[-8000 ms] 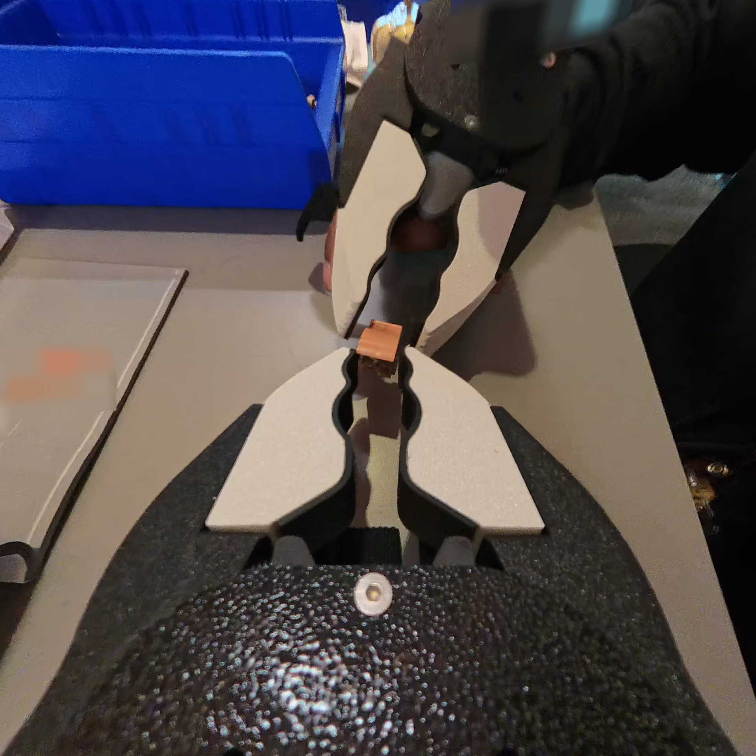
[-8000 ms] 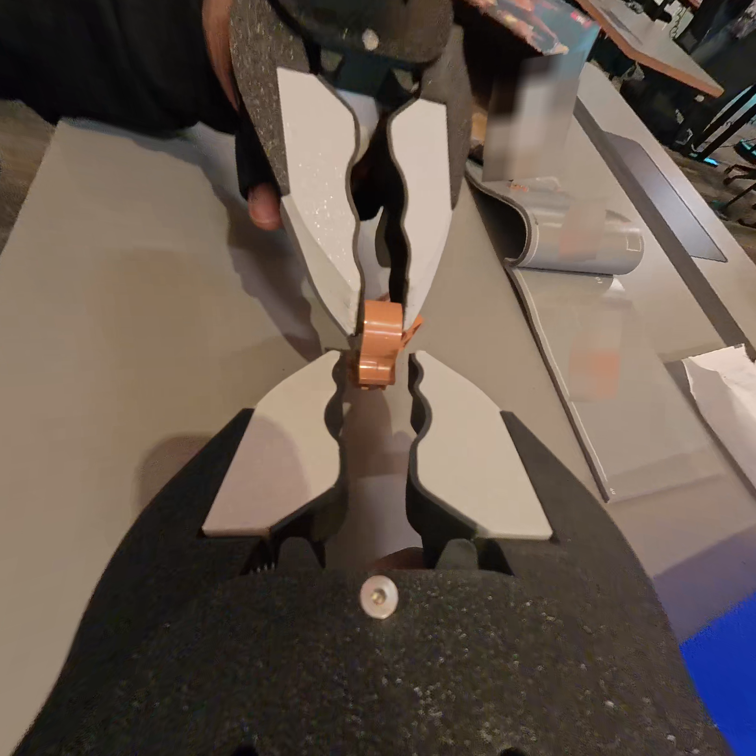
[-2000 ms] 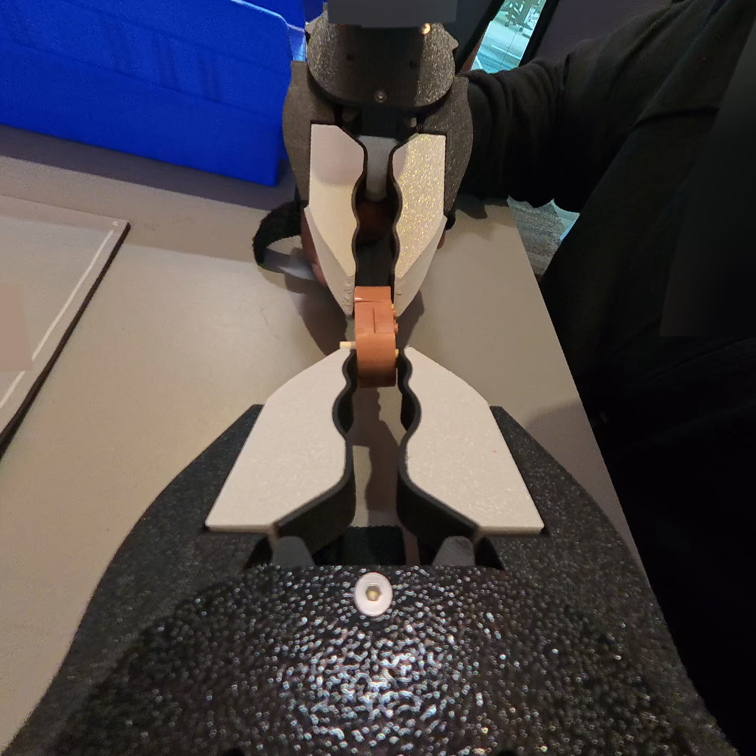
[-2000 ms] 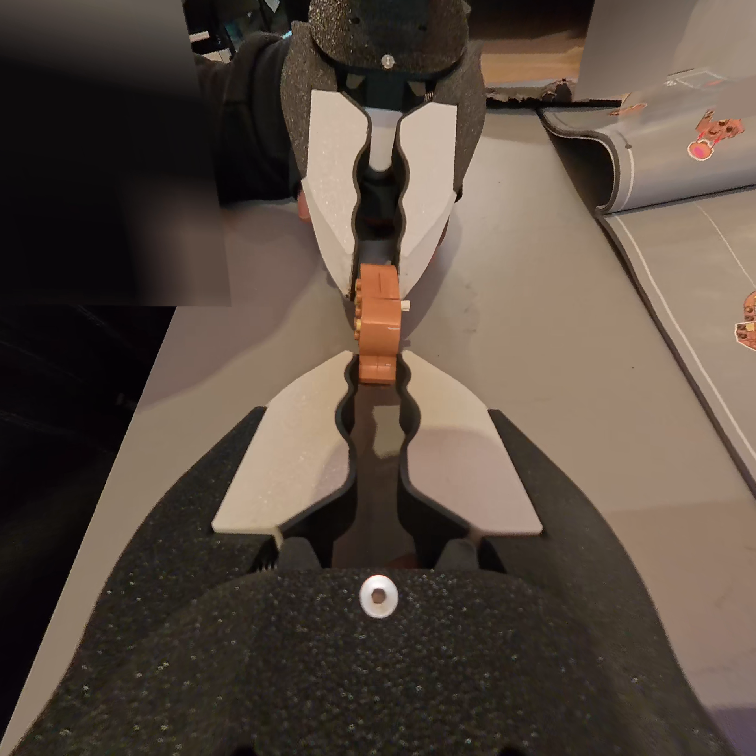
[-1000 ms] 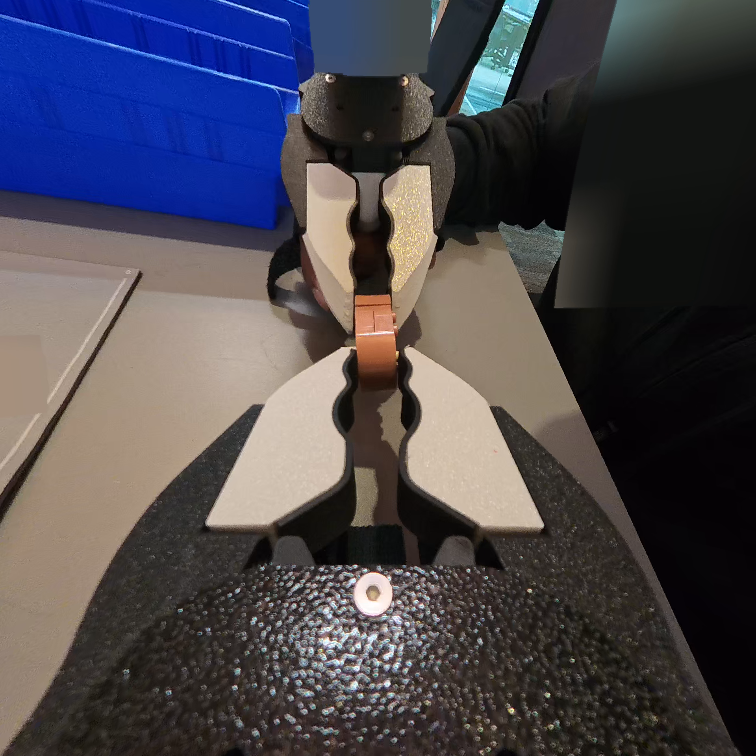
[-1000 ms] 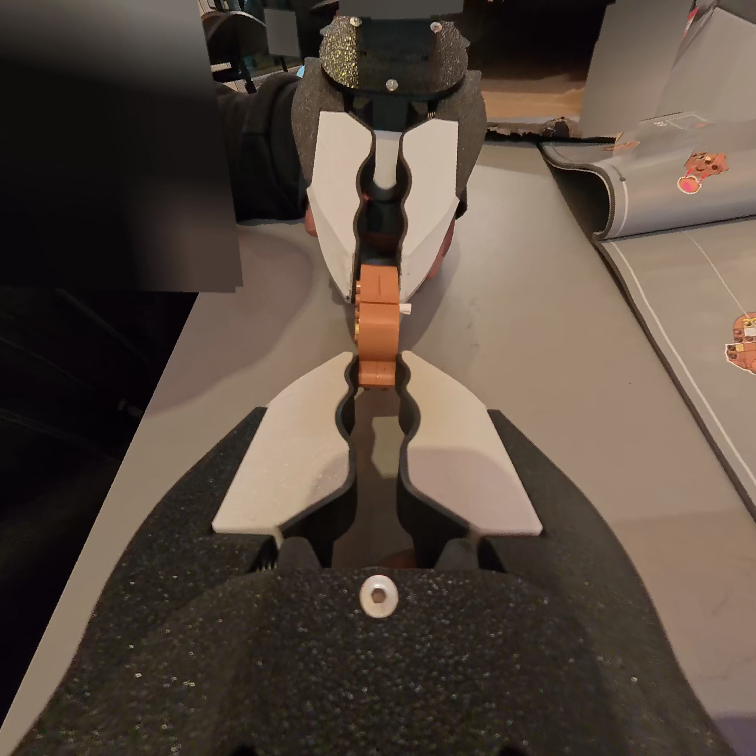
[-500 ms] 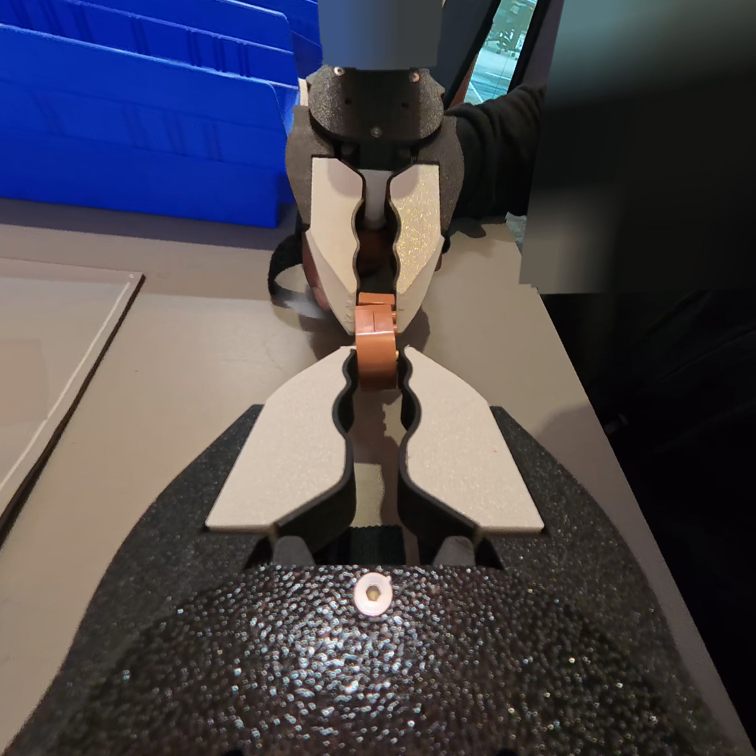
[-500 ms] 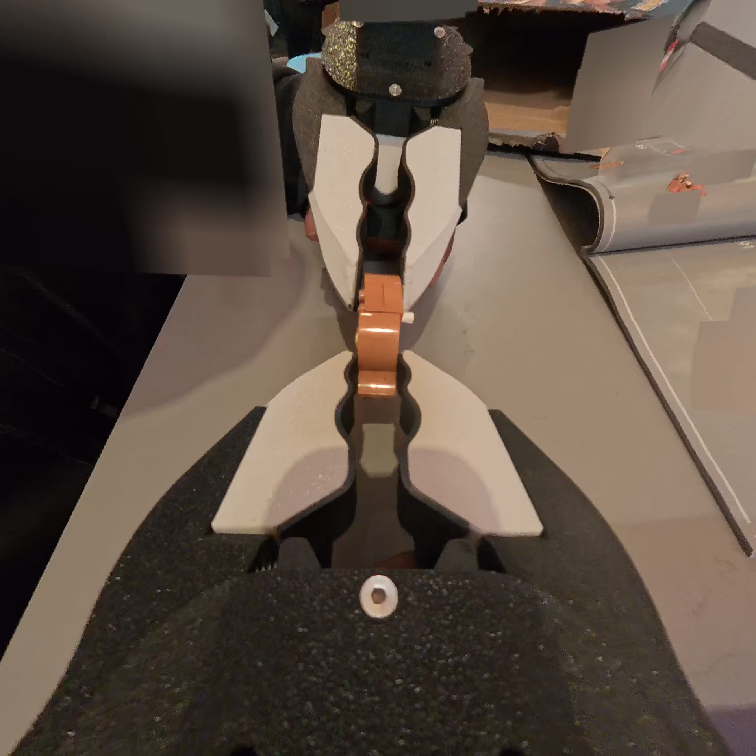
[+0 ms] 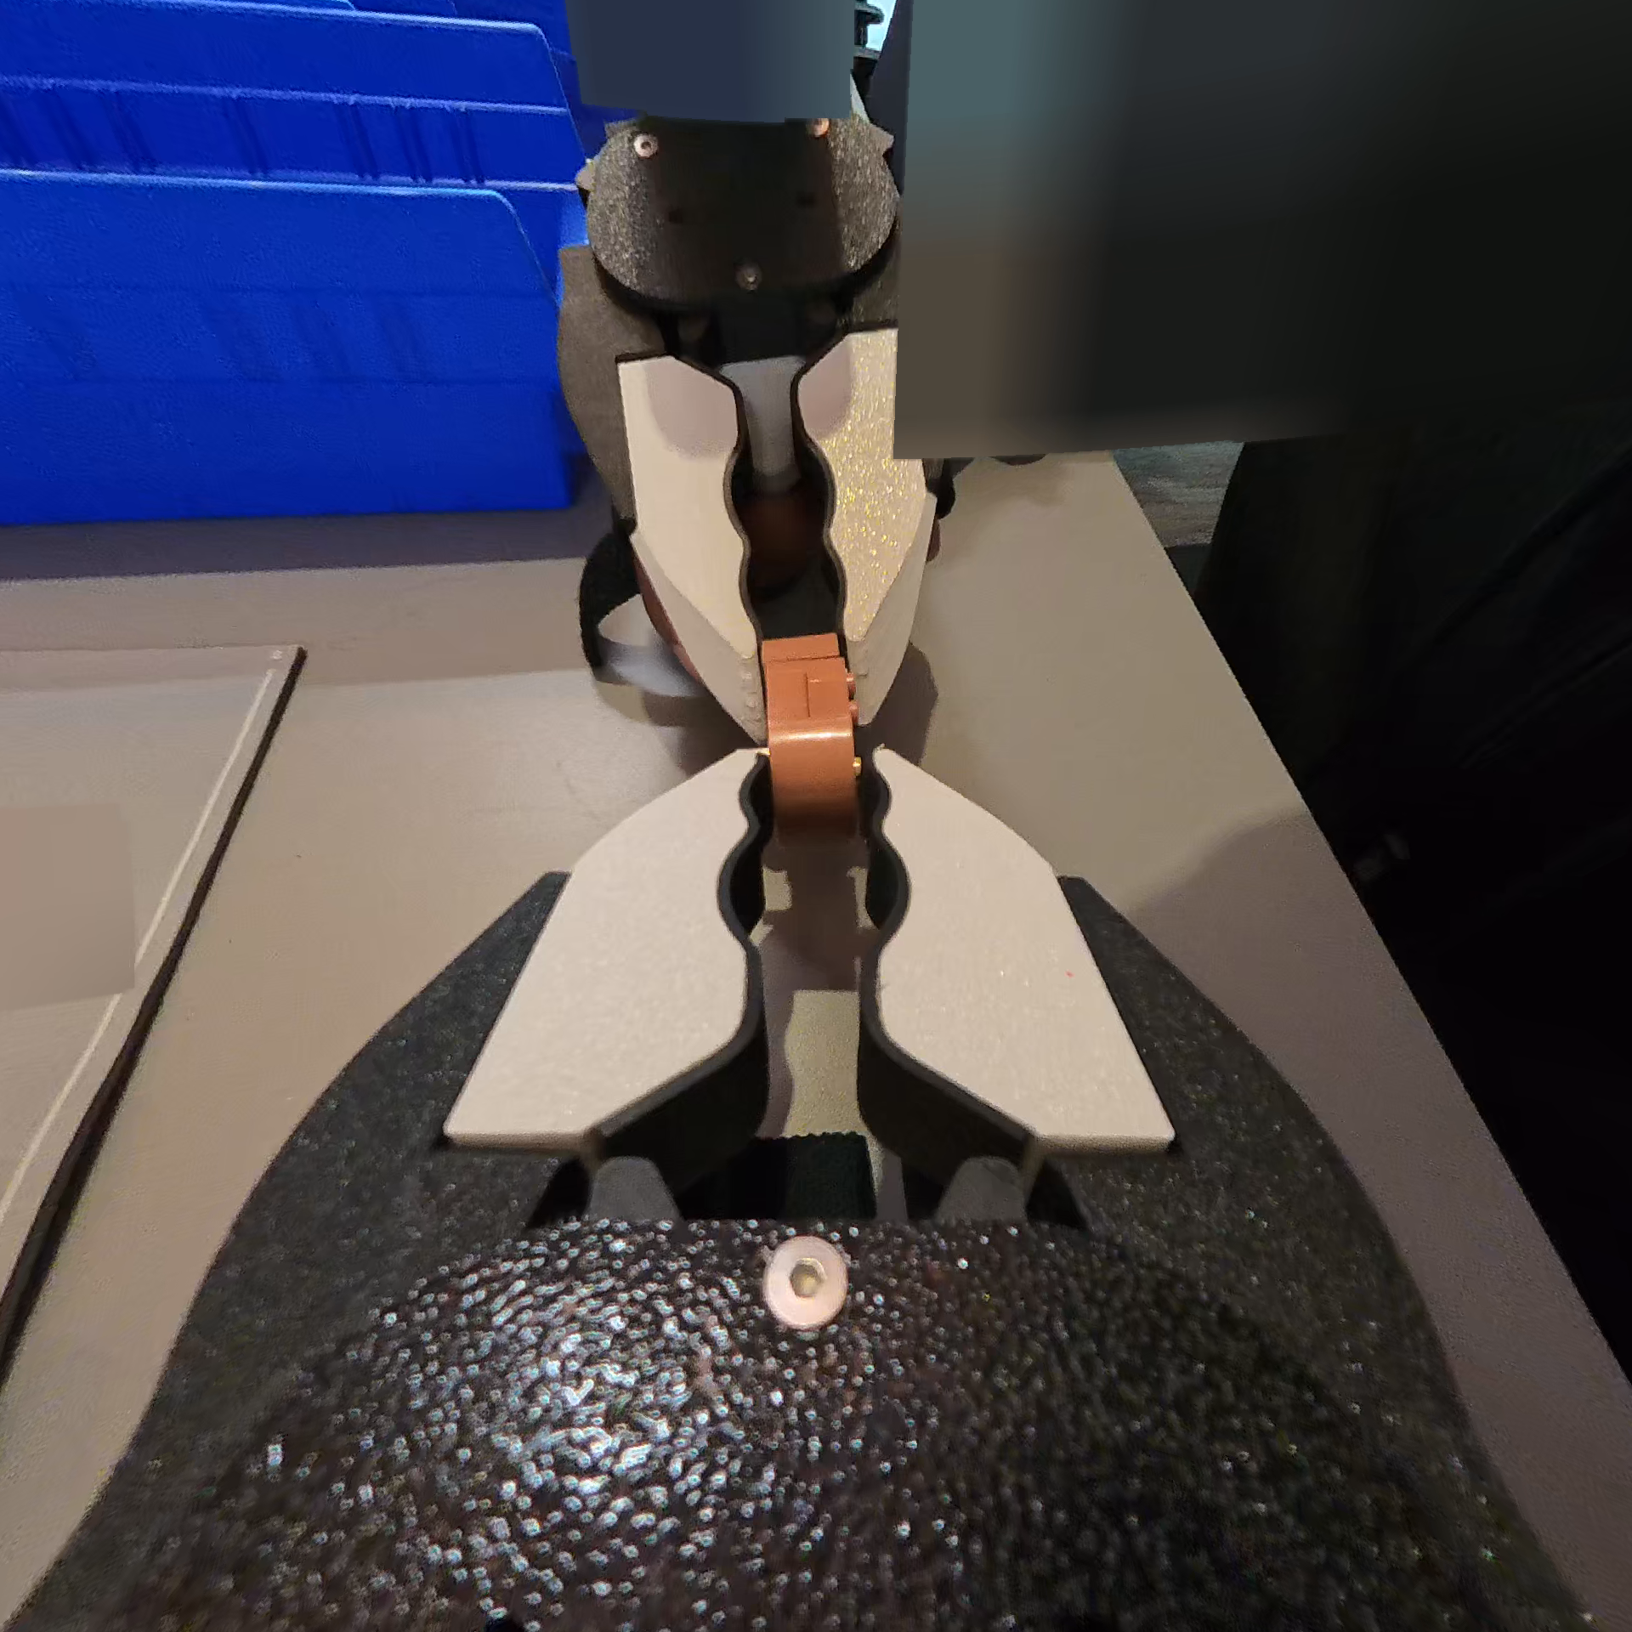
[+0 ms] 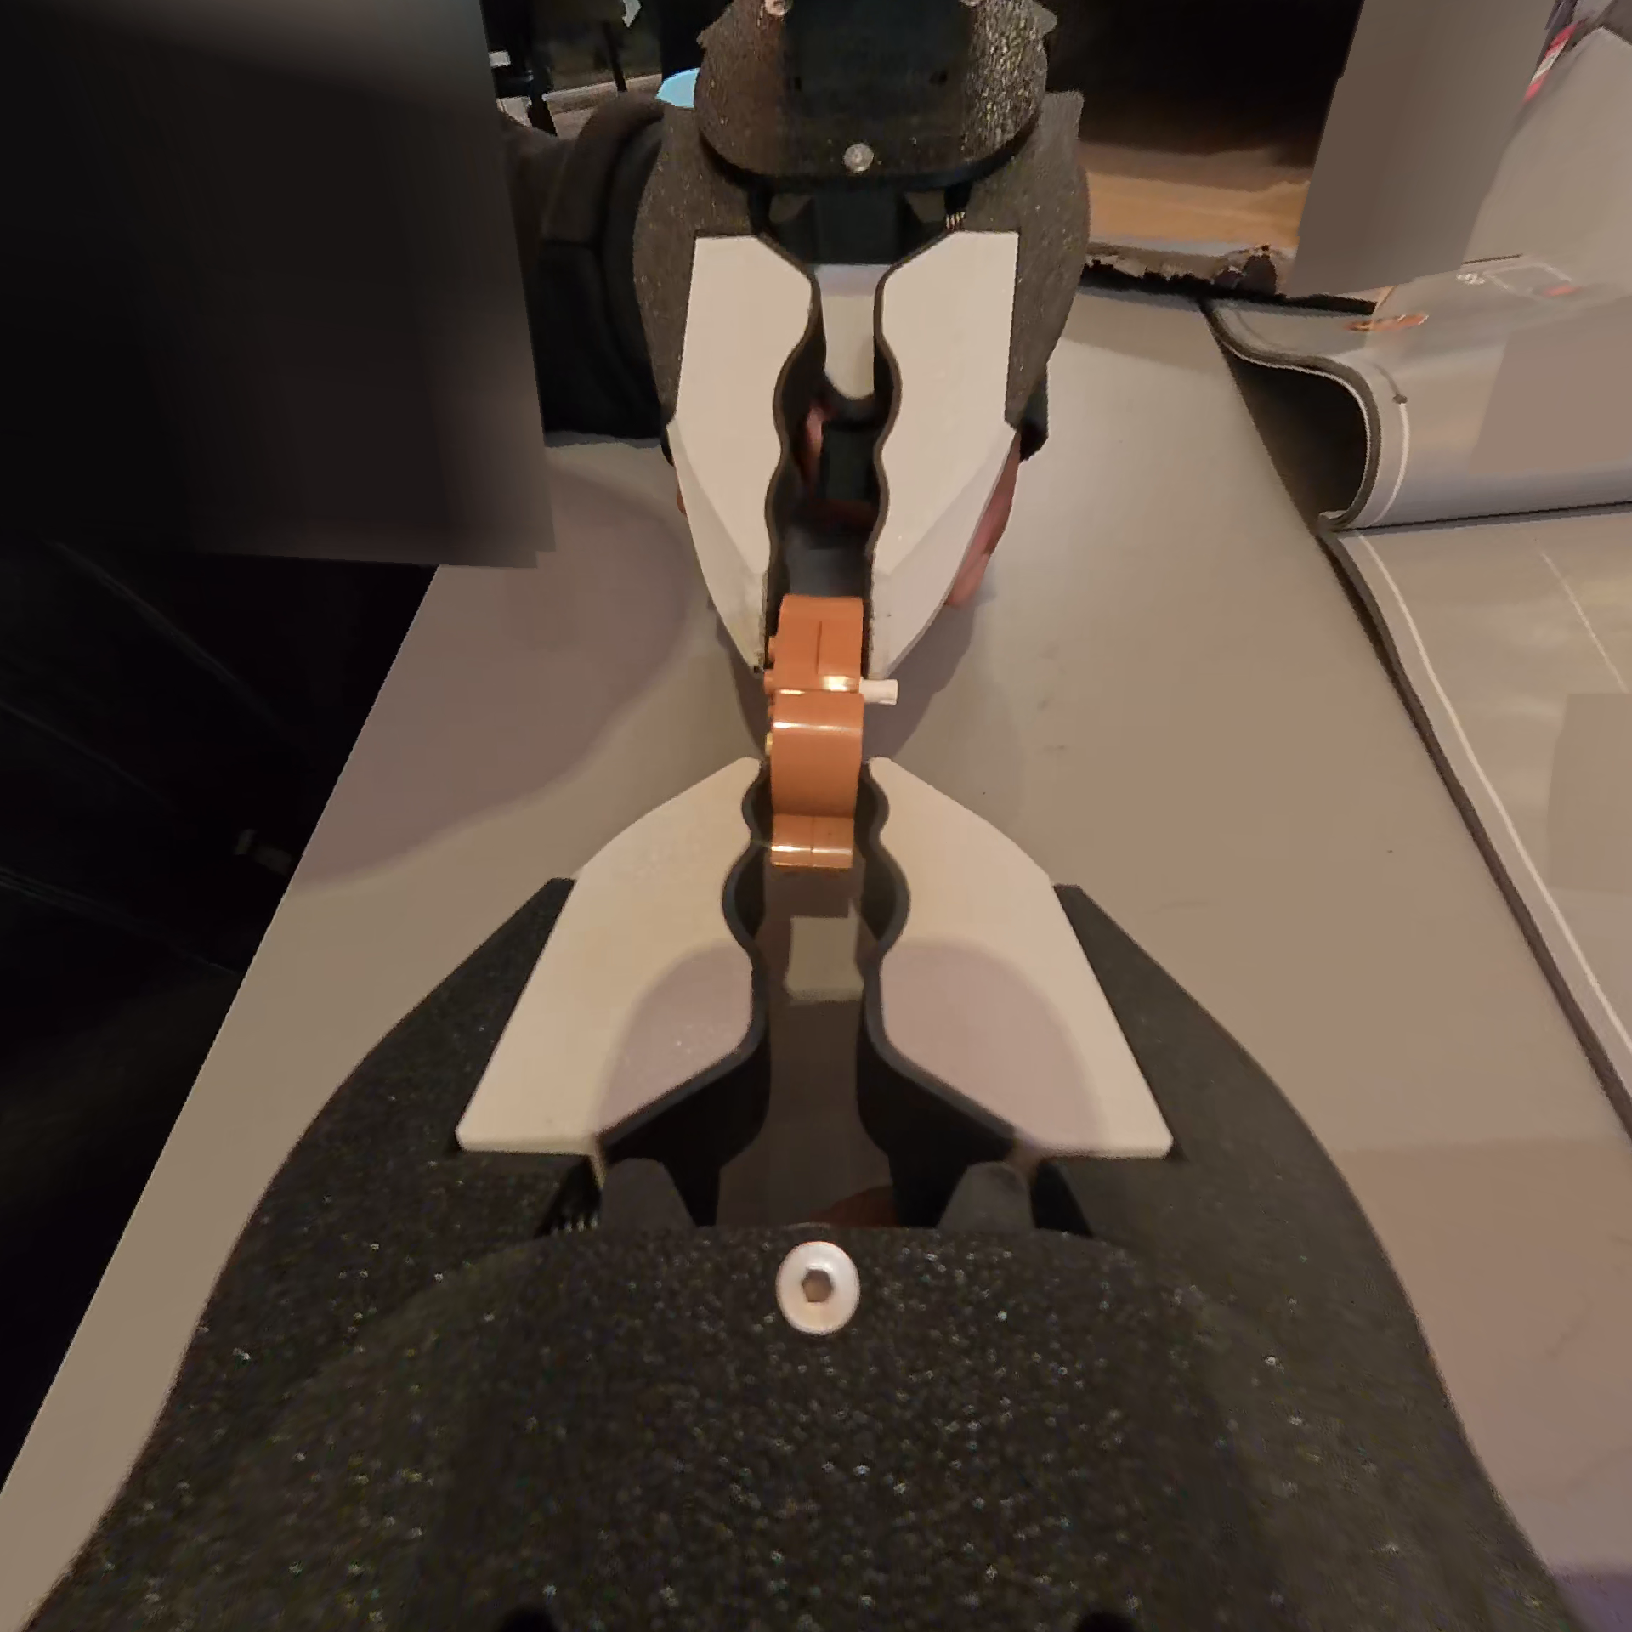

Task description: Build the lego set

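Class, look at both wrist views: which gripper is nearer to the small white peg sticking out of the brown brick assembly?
Left. The white peg sits just off the left gripper fingertips; the right gripper clamps the brown brick assembly at its opposite end.

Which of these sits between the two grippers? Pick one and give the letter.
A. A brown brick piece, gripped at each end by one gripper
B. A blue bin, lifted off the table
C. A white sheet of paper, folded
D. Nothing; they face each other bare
A: the brown brick piece spans the gap, the left gripper clamping its near end and the right gripper its far end, above the grey table.
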`<state>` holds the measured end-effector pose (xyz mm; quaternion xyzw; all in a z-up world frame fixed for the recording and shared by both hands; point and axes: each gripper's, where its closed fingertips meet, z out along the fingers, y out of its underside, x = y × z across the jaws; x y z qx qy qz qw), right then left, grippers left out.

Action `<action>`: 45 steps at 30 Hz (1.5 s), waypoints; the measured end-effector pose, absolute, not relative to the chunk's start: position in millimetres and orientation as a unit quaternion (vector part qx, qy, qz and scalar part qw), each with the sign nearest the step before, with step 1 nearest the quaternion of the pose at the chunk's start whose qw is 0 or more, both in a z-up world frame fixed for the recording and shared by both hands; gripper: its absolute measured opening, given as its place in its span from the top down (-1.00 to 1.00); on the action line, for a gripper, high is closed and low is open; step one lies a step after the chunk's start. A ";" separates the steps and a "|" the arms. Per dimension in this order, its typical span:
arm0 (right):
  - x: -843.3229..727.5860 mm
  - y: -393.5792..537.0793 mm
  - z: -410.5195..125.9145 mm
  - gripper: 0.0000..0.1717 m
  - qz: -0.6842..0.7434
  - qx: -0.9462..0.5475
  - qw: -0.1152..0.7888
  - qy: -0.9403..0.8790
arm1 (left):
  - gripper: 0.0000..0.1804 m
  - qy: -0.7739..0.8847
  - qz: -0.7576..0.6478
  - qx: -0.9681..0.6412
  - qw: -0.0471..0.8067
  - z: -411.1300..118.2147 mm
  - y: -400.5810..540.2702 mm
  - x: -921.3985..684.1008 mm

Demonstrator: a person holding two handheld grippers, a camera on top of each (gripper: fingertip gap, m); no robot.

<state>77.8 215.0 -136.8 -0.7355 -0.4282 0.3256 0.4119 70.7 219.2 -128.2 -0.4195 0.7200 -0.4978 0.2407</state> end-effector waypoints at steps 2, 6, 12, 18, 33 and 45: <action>78.2 215.3 -137.6 0.80 0.325 -0.738 0.409 -0.427 | 0.80 0.722 -0.493 -0.419 0.244 -128.8 219.6 71.2; 79.1 216.3 -137.2 0.80 0.323 -0.739 0.412 -0.424 | 0.80 0.725 -0.485 -0.417 0.257 -128.9 220.4 72.3; 81.6 220.2 -132.0 0.81 0.320 -0.732 0.433 -0.417 | 0.80 0.696 -0.512 -0.439 0.246 -123.3 223.0 75.4; 81.8 220.3 -131.4 0.80 0.326 -0.733 0.432 -0.413 | 0.80 0.694 -0.513 -0.439 0.251 -122.3 223.5 75.8; 82.8 220.5 -128.0 0.81 0.349 -0.729 0.428 -0.405 | 0.80 0.676 -0.529 -0.452 0.242 -119.7 224.2 78.2; 84.4 224.0 -120.2 0.81 0.378 -0.727 0.433 -0.375 | 0.80 0.648 -0.550 -0.465 0.246 -113.3 228.1 81.6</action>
